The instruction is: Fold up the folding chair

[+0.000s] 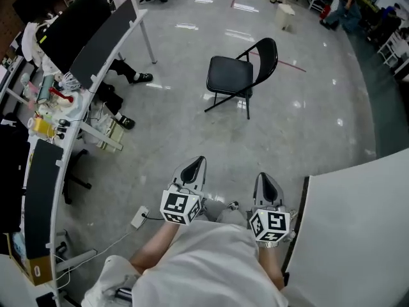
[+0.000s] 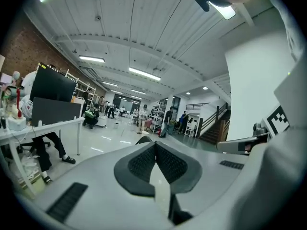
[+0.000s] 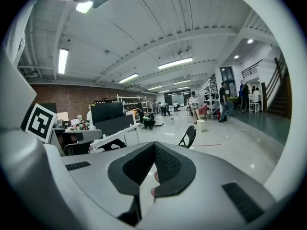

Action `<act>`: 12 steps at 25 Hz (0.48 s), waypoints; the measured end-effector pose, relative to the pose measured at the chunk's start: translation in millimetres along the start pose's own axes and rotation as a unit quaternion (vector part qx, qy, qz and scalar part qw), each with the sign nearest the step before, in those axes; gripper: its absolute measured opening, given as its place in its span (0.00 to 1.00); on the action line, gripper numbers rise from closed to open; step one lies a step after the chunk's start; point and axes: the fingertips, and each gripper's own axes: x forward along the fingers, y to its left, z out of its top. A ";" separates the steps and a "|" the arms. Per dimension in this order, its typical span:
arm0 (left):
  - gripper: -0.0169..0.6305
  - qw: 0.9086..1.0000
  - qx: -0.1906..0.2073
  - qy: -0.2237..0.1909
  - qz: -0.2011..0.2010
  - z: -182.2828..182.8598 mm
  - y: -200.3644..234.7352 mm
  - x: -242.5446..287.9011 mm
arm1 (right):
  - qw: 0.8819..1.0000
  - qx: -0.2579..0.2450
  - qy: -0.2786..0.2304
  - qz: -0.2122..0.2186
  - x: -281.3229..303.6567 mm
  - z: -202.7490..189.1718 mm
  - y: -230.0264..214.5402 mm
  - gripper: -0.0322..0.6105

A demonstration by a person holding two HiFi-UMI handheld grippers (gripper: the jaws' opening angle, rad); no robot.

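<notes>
Nothing is done yet: the chair (image 1: 238, 77) stands fully unfolded, well ahead of my left tongs (image 1: 193, 169) and right tongs (image 1: 266, 186), both clenched on nothing.

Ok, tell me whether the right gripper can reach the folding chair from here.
Probably not yet: the folding chair stands well beyond the right gripper, though the floor between looks bare.

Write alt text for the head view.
A black folding chair stands unfolded on a glossy grey floor, well ahead of the person. The left gripper and right gripper, both shut and empty, are held near the body. A cluttered desk lines the left.
</notes>
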 end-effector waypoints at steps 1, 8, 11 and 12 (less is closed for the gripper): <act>0.05 1.000 0.001 -0.001 -0.002 -0.1 -3.3 0.3 | 1.000 0.001 -0.001 -0.002 -1.7 0.4 -2.6 0.06; 0.05 1.000 -0.015 0.017 0.001 -22.4 -26.8 10.1 | 1.000 0.023 0.005 -0.007 -9.7 -11.1 -33.5 0.06; 0.05 1.000 0.001 0.021 -0.001 -20.5 -37.7 16.8 | 0.999 0.036 0.016 -0.002 -2.5 -14.8 -44.9 0.06; 0.05 1.000 0.000 0.024 0.001 -20.0 -40.9 19.0 | 0.999 0.038 0.018 0.001 -0.4 -13.9 -48.8 0.06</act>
